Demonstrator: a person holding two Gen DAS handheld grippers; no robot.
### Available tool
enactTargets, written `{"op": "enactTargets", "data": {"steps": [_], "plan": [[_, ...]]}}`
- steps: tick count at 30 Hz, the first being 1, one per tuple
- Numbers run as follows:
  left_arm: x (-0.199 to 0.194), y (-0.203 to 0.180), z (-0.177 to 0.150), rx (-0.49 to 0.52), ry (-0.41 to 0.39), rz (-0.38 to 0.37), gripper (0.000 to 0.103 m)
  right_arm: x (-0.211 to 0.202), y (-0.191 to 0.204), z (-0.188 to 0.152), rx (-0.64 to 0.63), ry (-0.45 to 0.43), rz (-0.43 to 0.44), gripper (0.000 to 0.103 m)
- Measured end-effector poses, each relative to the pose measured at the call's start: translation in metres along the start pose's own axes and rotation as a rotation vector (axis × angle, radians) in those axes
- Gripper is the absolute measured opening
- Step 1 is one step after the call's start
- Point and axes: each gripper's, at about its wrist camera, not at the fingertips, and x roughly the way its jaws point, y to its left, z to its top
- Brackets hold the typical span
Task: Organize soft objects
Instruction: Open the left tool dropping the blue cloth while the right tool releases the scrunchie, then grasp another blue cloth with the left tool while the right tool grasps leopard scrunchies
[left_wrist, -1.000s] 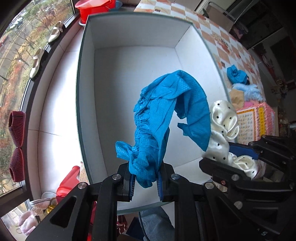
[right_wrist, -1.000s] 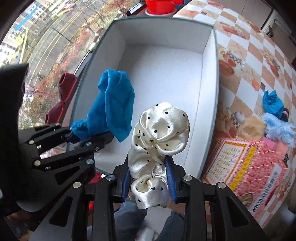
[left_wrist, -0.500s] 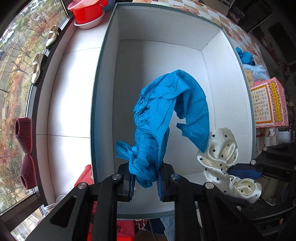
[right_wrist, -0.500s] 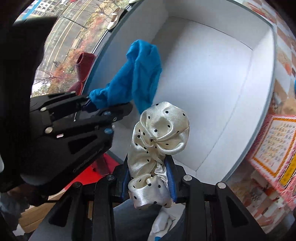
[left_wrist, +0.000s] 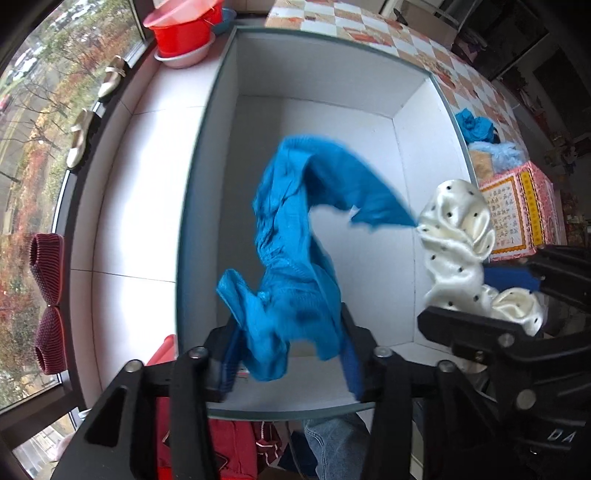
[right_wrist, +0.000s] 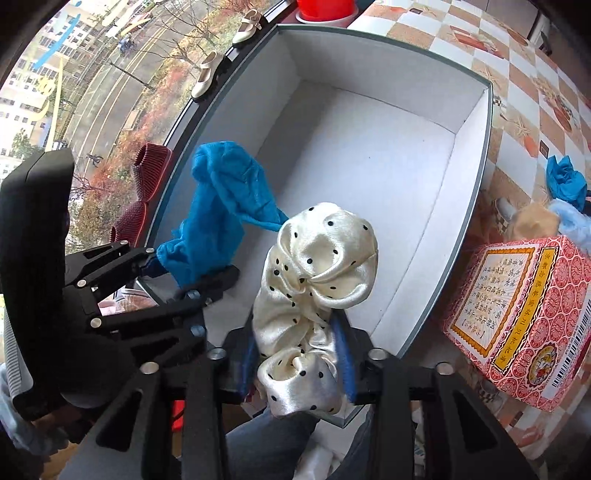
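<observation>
A blue scrunchie hangs blurred between the spread fingers of my left gripper, over the near end of a white box. The jaws stand wide apart and the cloth is slipping free. It also shows in the right wrist view. My right gripper is shut on a cream polka-dot scrunchie, held above the box's near edge. That scrunchie also shows in the left wrist view.
A red patterned carton stands right of the box, with blue, tan and pale-blue soft items beyond it on the checkered table. A red basin, shoes and maroon slippers lie along the window sill at left.
My left gripper has opened and the blue scrunchie is swinging loose. Both grippers shifted over the box; the right one still holds the polka-dot scrunchie.
</observation>
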Motion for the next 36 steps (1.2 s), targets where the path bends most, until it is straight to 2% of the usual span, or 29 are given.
{"op": "enactTargets", "data": {"steps": [2,3,4,5,8,9,13,22,26,31,36], "plan": [[-0.006,0.000,-0.003,-0.009,-0.029,0.010,0.076,-0.009,-0.006,-0.007,0.007,-0.017,-0.001,0.059],[-0.008,0.002,-0.004,-0.018,-0.037,0.010,0.084,-0.015,-0.008,-0.012,0.014,-0.024,0.006,0.069],[-0.009,0.005,-0.005,-0.034,-0.036,-0.007,0.085,-0.018,-0.012,-0.012,0.026,-0.034,0.017,0.076],[-0.009,0.007,-0.006,-0.051,-0.031,-0.023,0.088,-0.023,-0.016,-0.012,0.040,-0.047,0.042,0.089],[-0.014,0.011,-0.007,-0.073,-0.066,-0.039,0.102,-0.037,-0.021,-0.012,0.063,-0.088,0.108,0.094],[-0.017,0.010,-0.007,-0.076,-0.076,-0.042,0.102,-0.043,-0.021,-0.012,0.064,-0.104,0.122,0.103],[-0.019,0.012,-0.001,-0.120,-0.114,-0.080,0.103,-0.057,-0.019,-0.013,0.065,-0.155,0.121,0.103],[-0.021,0.012,0.001,-0.146,-0.137,-0.022,0.102,-0.072,0.001,-0.014,0.013,-0.204,0.063,0.103],[-0.028,0.012,0.003,-0.158,-0.131,-0.031,0.102,-0.082,0.002,-0.020,0.026,-0.225,0.072,0.103],[-0.047,0.000,0.003,-0.136,-0.131,-0.072,0.102,-0.104,-0.009,-0.031,0.068,-0.266,0.096,0.103],[-0.063,-0.029,0.020,-0.083,-0.123,-0.118,0.103,-0.135,-0.048,-0.053,0.178,-0.327,0.125,0.103]]}}
